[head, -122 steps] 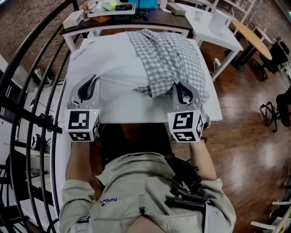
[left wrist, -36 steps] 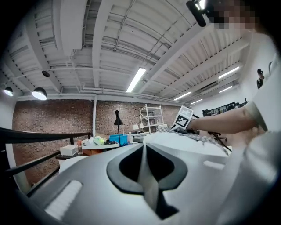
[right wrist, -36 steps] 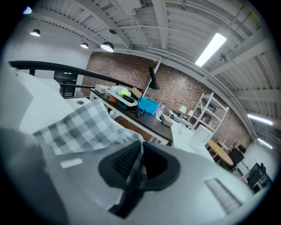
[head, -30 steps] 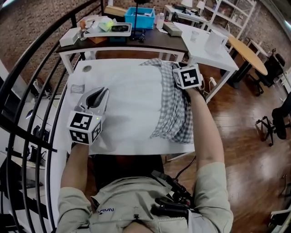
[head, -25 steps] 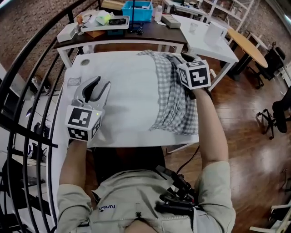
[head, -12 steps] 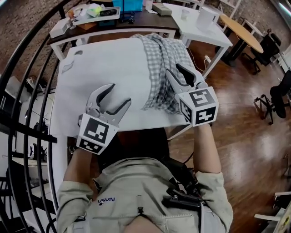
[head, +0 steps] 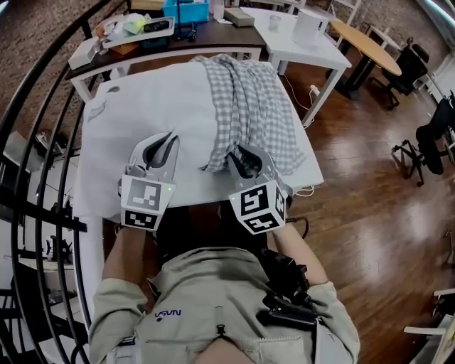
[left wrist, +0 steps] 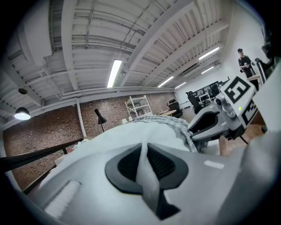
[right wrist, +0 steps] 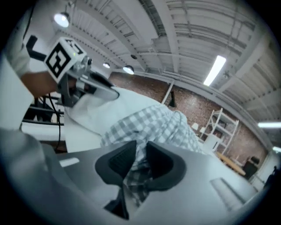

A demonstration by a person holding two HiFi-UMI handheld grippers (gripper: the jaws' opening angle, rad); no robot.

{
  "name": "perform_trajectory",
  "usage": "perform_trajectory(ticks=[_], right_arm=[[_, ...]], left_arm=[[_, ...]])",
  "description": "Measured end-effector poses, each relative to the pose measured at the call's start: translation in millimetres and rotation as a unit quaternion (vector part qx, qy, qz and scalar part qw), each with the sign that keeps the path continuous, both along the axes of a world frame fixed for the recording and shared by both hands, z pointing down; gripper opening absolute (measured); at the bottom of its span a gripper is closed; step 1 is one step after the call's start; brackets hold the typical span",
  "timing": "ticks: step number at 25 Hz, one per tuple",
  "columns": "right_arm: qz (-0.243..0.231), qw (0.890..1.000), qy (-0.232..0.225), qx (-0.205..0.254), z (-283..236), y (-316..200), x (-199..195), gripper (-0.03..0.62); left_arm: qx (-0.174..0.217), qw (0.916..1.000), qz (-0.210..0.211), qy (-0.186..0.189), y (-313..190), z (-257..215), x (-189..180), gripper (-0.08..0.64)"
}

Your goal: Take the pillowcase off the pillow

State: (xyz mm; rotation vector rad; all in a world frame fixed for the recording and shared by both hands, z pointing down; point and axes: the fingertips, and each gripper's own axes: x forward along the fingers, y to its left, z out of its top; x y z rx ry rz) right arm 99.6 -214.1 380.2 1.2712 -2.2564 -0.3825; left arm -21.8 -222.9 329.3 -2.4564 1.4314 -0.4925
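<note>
The checked pillowcase (head: 249,106) lies in a crumpled strip on the right part of the white pillow (head: 167,99). It runs from the far edge down to the near edge. The pillow lies flat on a white surface (head: 94,153) and covers most of it.

The right hand-held gripper (head: 242,155) is at the near end of the pillowcase. Its jaws have just been closing. In the right gripper view, a fold of the checked cloth sits between the dark pads and they pinch it.

The left hand-held gripper (head: 166,141) is just to the left of it, on the plain white part. Its jaws have just been closing too. In the left gripper view, they are nearly together with a thin fold of the white pillow cloth squeezed between them.

The two hand-held grippers are side by side near the person's edge of the surface, both pointing away from the person.

Behind the white surface is a dark surface with a blue box (head: 186,10) on it. A wood floor (head: 370,163) is on the right and a black railing (head: 32,121) is on the left.
</note>
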Motion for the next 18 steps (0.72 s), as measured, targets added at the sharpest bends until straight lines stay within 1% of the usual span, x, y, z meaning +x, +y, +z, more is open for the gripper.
perform_trajectory(ticks=[2,3,7,10,12,14,16,18], right_arm=[[0.029,0.999,0.033,0.033,-12,-6,13,0.044],[0.043,0.997,0.040,0.047,-22,-8,21,0.035],[0.099,0.989,0.049,0.101,-58,-15,57,0.031],[0.133,0.981,0.070,0.120,-64,-17,84,0.029],[0.156,0.976,0.090,0.121,-56,-19,100,0.026],[0.180,0.971,0.108,0.111,-38,-25,116,0.023],[0.199,0.968,0.121,0.088,-12,-31,132,0.021],[0.207,0.968,0.127,0.057,14,-35,141,0.021]], left_arm=[[0.018,0.9997,0.003,0.014,1,-17,-3,0.031],[0.027,0.9994,0.002,0.022,1,-27,-7,0.029],[0.055,0.9969,-0.006,0.057,-1,-56,-23,0.029],[0.060,0.9955,0.000,0.073,2,-64,-26,0.029],[0.057,0.9953,0.003,0.078,1,-63,-27,0.029],[0.046,0.9954,0.008,0.084,2,-56,-29,0.029],[0.030,0.9957,0.015,0.086,5,-41,-28,0.029],[0.015,0.9961,0.019,0.085,9,-25,-27,0.029]])
